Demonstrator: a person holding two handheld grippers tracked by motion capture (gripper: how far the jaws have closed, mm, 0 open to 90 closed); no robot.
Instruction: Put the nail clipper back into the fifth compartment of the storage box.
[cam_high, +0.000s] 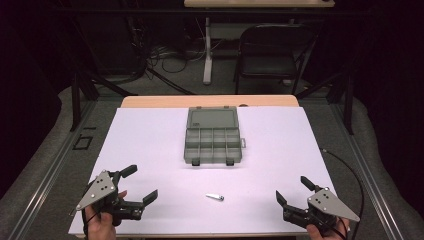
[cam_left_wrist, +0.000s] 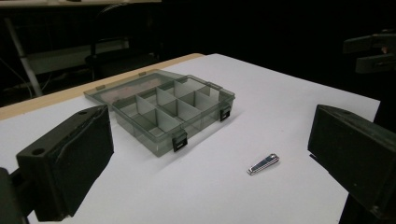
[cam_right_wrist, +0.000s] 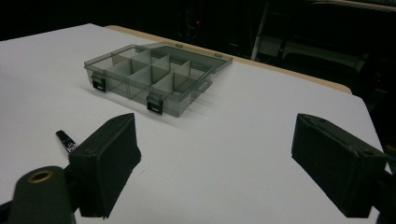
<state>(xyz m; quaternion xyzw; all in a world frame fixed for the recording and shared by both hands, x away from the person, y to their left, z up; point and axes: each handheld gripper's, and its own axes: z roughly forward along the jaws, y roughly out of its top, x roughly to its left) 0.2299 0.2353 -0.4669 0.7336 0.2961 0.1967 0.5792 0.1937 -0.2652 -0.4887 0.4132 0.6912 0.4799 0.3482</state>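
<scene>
Your left tongs (cam_high: 141, 182) stand wide open with nothing between the jaws, low over the near left of the sheet (cam_high: 150, 150). Your right tongs (cam_high: 292, 190) are just as wide and empty at the near right. The clipper (cam_high: 215, 197) lies flat on the sheet between the two tongs, apart from both. The box (cam_high: 212, 145) sits open ahead of the clipper, beyond both tongs, lid folded back.

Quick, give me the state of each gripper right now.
Left gripper: open, holding nothing, near the table's front edge.
Right gripper: open, holding nothing, also near the front edge.
</scene>
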